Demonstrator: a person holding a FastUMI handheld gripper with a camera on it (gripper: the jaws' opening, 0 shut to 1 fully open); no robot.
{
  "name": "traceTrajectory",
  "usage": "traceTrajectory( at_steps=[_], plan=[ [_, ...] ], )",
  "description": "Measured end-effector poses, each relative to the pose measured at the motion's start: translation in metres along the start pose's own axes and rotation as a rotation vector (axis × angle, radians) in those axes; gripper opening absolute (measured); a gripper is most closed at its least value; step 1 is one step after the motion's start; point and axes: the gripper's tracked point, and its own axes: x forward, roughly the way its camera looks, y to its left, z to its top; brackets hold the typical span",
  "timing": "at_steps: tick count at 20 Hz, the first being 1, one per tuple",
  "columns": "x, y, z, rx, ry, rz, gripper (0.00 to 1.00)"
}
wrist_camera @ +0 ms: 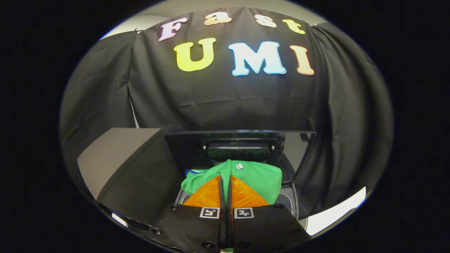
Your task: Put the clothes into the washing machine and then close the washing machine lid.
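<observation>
A green garment (pixel 260 177) with a small white button hangs bunched between my fingers, and my gripper (pixel 225 175) is shut on it, both fingers pressing a fold of the cloth. Just beyond and below the garment is the washing machine (pixel 291 202), its round opening partly showing under the cloth. The machine's dark lid (pixel 246 140) stands raised upright behind the opening, with a hinge block at its middle. The drum's inside is hidden by the garment and my fingers.
A grey box-like block (pixel 126 165) stands right beside the machine on the left. The booth's black cloth wall (pixel 225 102) hangs close behind the lid. A pale strip of floor (pixel 337 212) shows at the right.
</observation>
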Motion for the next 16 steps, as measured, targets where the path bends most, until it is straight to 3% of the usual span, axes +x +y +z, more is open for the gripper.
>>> traceTrajectory(
  at_steps=[12, 15, 16],
  plan=[
    [0.042, -0.03, -0.098, 0.021, 0.169, -0.064, 0.02],
    [0.04, -0.035, -0.105, 0.035, 0.188, -0.071, 0.05],
    [0.039, -0.033, -0.106, 0.042, 0.181, -0.071, 0.12]
  ],
)
